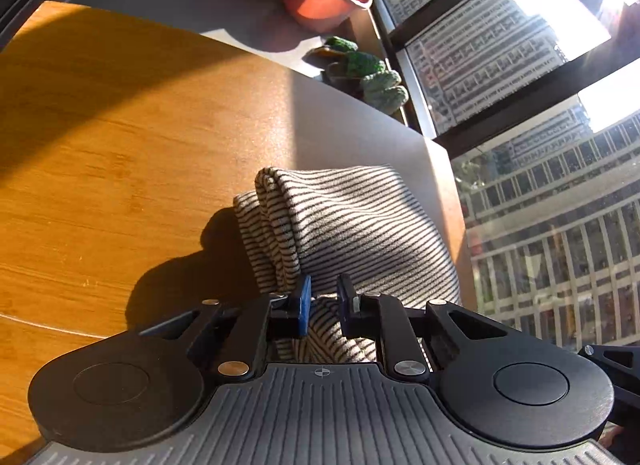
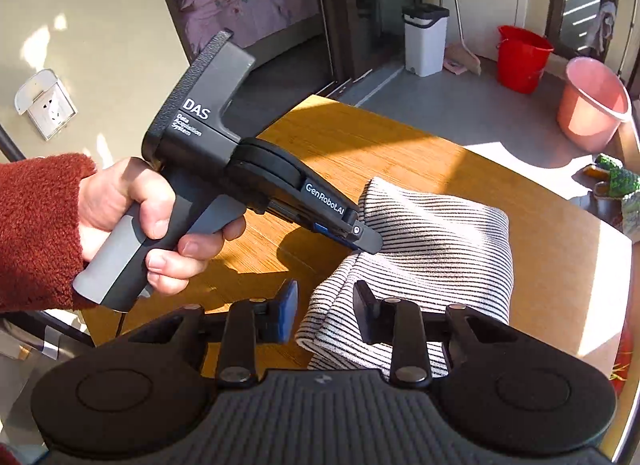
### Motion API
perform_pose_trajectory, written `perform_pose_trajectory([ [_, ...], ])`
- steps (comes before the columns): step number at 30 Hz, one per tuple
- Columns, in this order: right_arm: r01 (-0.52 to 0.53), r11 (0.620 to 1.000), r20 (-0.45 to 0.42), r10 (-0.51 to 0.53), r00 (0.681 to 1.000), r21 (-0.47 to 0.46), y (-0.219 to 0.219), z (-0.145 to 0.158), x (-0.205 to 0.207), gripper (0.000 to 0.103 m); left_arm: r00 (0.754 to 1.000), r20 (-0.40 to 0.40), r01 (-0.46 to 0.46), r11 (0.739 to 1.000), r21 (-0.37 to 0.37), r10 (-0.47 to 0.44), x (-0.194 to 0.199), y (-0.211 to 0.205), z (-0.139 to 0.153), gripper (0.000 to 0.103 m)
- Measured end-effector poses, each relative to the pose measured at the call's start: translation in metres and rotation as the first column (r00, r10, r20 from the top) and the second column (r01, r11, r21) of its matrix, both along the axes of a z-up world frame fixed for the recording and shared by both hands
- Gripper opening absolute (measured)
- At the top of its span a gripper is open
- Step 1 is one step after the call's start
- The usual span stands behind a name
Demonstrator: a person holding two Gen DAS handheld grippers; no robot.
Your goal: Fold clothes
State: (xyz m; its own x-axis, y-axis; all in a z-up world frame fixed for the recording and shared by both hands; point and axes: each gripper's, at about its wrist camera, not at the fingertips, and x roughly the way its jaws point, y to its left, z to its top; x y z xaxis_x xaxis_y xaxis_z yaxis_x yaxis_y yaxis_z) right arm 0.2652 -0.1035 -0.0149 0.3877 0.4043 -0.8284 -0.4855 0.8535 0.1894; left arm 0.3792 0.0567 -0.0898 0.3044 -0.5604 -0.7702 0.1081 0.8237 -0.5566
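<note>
Left wrist view: striped garment (image 1: 344, 225) lies folded into a compact bundle, centre-right of frame, on the wooden table (image 1: 120, 145) near its right edge. Left gripper (image 1: 325, 305) sits at the bundle's near edge, fingers slightly parted with cloth between; real pinch or not, can't tell.

Right wrist view: right gripper (image 2: 326, 307), lower centre, fingers released, straddling the bundle's near corner without clamping. Left hand (image 2: 136, 221) holds its gripper at the folded edge, frame centre.

Judgement: late fold or final tidy; further folding needs both grippers clamped on the edge.
</note>
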Motion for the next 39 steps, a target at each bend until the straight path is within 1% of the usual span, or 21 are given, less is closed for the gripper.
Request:
perform_pose_trajectory([
  [1,0.047,0.999,-0.091,-0.046,0.995,0.014,-0.004,-0.023,0.007,0.018,1.0,-0.002,-0.004,1.0,0.011,0.004,-0.001,0.001,0.001,0.027],
  [2,0.096,0.995,-0.181,-0.09,0.979,0.023,-0.007,-0.045,0.015,0.015,1.0,-0.005,-0.008,1.0,0.023,0.008,-0.003,0.003,0.001,0.038],
  [3,0.123,0.992,-0.221,-0.114,0.969,0.029,-0.01,-0.062,0.018,0.008,1.0,-0.007,-0.012,0.999,0.035,0.012,-0.004,0.004,0.002,0.051],
  [4,0.151,0.988,-0.26,-0.137,0.956,0.035,-0.012,-0.079,0.02,0.005,1.0,-0.014,-0.009,0.999,0.038,0.01,-0.006,0.008,0.001,0.05],
  [8,0.226,0.97,-0.317,-0.186,0.93,0.093,-0.021,-0.082,0.028,0.005,1.0,-0.009,-0.011,1.0,0.021,0.012,-0.013,0.015,0.003,0.05],
  [10,0.204,0.976,-0.306,-0.171,0.937,0.08,-0.017,-0.081,0.027,0.005,0.999,-0.023,-0.03,1.0,0.006,0.03,-0.013,0.019,0.004,0.047],
  [15,0.16,0.987,-0.278,-0.145,0.95,0.03,-0.009,-0.081,0.027,0.005,1.0,0.015,-0.027,1.0,0.008,0.027,-0.006,0.014,0.02,0.047],
  [17,0.163,0.986,-0.274,-0.149,0.95,0.029,-0.01,-0.081,0.026,0.005,0.999,0.019,-0.032,0.999,-0.013,0.032,-0.003,0.014,0.027,0.046],
  [20,0.164,0.986,-0.258,-0.153,0.954,0.02,-0.011,-0.08,0.019,0.005,1.0,0.009,-0.022,0.995,-0.102,0.023,0.002,0.011,0.033,0.047],
  [22,0.16,0.987,-0.242,-0.153,0.958,0.012,-0.009,-0.079,0.016,0.005,1.0,-0.029,-0.007,0.982,-0.188,0.001,0.001,0.005,0.029,0.047],
  [23,0.158,0.987,-0.234,-0.152,0.96,0.007,-0.009,-0.077,0.017,0.005,0.999,-0.053,0.002,0.976,-0.216,-0.014,-0.001,-0.002,0.024,0.047],
  [25,0.155,0.988,-0.234,-0.15,0.961,0.003,-0.01,-0.07,0.01,0.005,0.996,-0.078,0.02,0.98,-0.196,-0.036,-0.004,-0.014,0.008,0.044],
  [26,0.143,0.99,-0.238,-0.138,0.961,0.003,-0.009,-0.066,0.01,0.005,0.996,-0.082,0.027,0.984,-0.176,-0.042,-0.005,-0.018,0.0,0.033],
  [27,0.117,0.993,-0.225,-0.115,0.967,-0.005,-0.015,-0.056,0.007,0.007,0.995,-0.085,0.034,0.987,-0.156,-0.047,-0.007,-0.022,-0.007,0.027],
  [28,0.09,0.996,-0.213,-0.091,0.973,-0.014,-0.022,-0.047,0.004,0.013,0.995,-0.089,0.032,0.987,-0.157,-0.047,-0.006,-0.022,-0.013,0.024],
  [29,0.064,0.998,-0.201,-0.067,0.977,-0.024,-0.028,-0.038,0.0,0.015,0.994,-0.097,0.023,0.985,-0.171,-0.041,-0.004,-0.021,-0.016,0.024],
  [31,0.069,0.997,-0.158,-0.072,0.985,-0.03,-0.049,-0.015,0.003,0.027,0.993,-0.117,0.009,0.983,-0.185,-0.031,-0.001,-0.018,-0.02,0.022],
  [33,0.102,0.995,-0.106,-0.104,0.989,-0.023,-0.076,0.013,0.011,0.028,0.993,-0.112,0.018,0.985,-0.174,-0.038,-0.001,-0.019,-0.021,0.02],
  [36,0.223,0.973,-0.091,-0.217,0.972,0.053,-0.091,0.031,0.052,0.028,0.994,-0.09,0.041,0.988,-0.151,-0.055,-0.002,-0.022,-0.021,0.02],
  [38,0.253,0.962,-0.127,-0.239,0.963,0.103,-0.084,0.022,0.086,0.028,0.995,-0.087,0.045,0.988,-0.146,-0.058,-0.003,-0.022,-0.02,0.02],
  [39,0.24,0.966,-0.164,-0.222,0.961,0.094,-0.072,0.006,0.1,0.028,0.995,-0.086,0.047,0.988,-0.144,-0.06,-0.003,-0.022,-0.02,0.02],
])
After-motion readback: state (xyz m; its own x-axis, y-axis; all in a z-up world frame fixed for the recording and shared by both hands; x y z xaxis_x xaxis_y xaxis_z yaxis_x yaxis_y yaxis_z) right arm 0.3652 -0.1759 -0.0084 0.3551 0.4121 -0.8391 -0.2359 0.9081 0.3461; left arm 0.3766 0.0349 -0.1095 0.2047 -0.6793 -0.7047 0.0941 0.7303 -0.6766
